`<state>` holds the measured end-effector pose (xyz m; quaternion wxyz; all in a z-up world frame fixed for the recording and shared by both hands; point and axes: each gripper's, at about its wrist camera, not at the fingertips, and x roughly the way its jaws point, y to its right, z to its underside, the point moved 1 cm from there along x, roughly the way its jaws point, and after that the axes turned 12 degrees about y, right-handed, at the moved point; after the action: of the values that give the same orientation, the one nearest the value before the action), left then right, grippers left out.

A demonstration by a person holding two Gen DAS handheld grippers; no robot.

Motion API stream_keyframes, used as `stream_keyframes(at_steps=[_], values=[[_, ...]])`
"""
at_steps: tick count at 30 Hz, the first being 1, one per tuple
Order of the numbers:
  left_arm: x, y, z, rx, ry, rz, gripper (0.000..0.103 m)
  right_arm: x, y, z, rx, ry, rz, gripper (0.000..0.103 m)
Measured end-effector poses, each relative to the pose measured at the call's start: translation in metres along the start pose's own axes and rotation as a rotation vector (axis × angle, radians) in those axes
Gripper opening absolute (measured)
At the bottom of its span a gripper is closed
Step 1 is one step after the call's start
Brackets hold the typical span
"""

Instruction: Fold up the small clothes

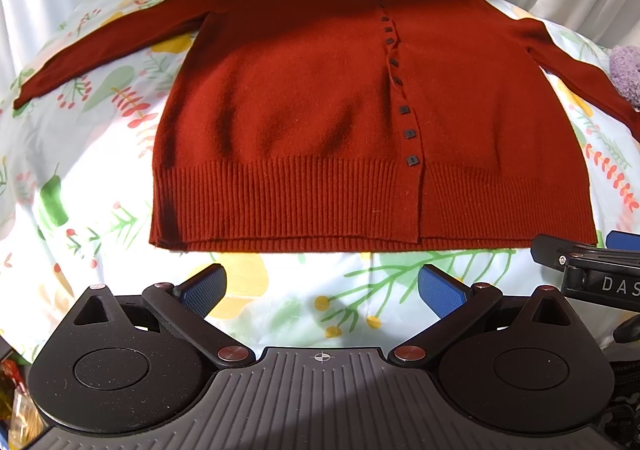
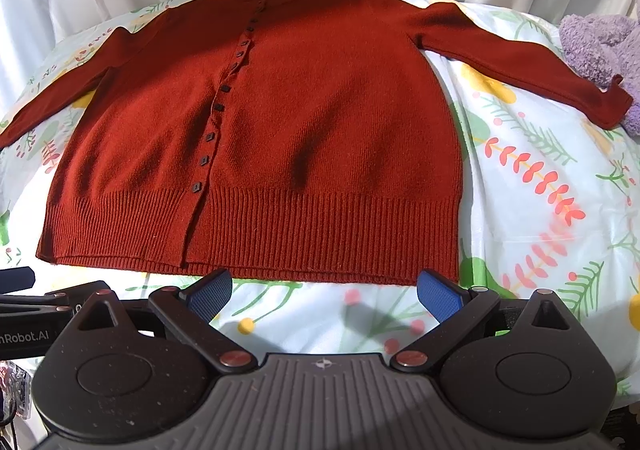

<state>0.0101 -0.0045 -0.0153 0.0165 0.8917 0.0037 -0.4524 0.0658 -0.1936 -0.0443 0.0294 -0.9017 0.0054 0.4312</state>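
Cardigan [image 1: 320,110] spread flat, buttoned, sleeves out, ready for folding | left gripper [image 1: 322,286] released, empty, near hem | right gripper [image 2: 324,290] likewise | bedsheet [image 1: 100,178] beneath

Purple plush toy [image 2: 604,50] touching cardigan [image 2: 280,130] sleeve.
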Motion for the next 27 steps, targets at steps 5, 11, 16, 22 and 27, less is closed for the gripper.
stream_keyframes(at_steps=[5,11,16,22,27], values=[[0.0013,0.0001,0.0,0.001,-0.002,0.0,0.103,0.0008,0.0001,-0.0003,0.002,-0.002,-0.002,0.099],[0.0023,-0.0002,0.0,0.001,-0.004,0.002,0.103,0.0015,0.0001,-0.0009,0.003,-0.004,-0.007,0.099],[0.0041,-0.0017,-0.0004,0.003,-0.008,0.005,0.103,0.0018,-0.0001,-0.001,0.003,-0.005,-0.005,0.099],[0.0059,-0.0021,-0.0009,0.003,-0.016,0.007,0.103,0.0032,0.0,-0.0006,0.006,-0.007,-0.006,0.099],[0.0065,-0.0022,-0.001,0.001,-0.019,0.007,0.103,0.0045,0.0001,-0.0002,0.005,-0.01,-0.006,0.099]])
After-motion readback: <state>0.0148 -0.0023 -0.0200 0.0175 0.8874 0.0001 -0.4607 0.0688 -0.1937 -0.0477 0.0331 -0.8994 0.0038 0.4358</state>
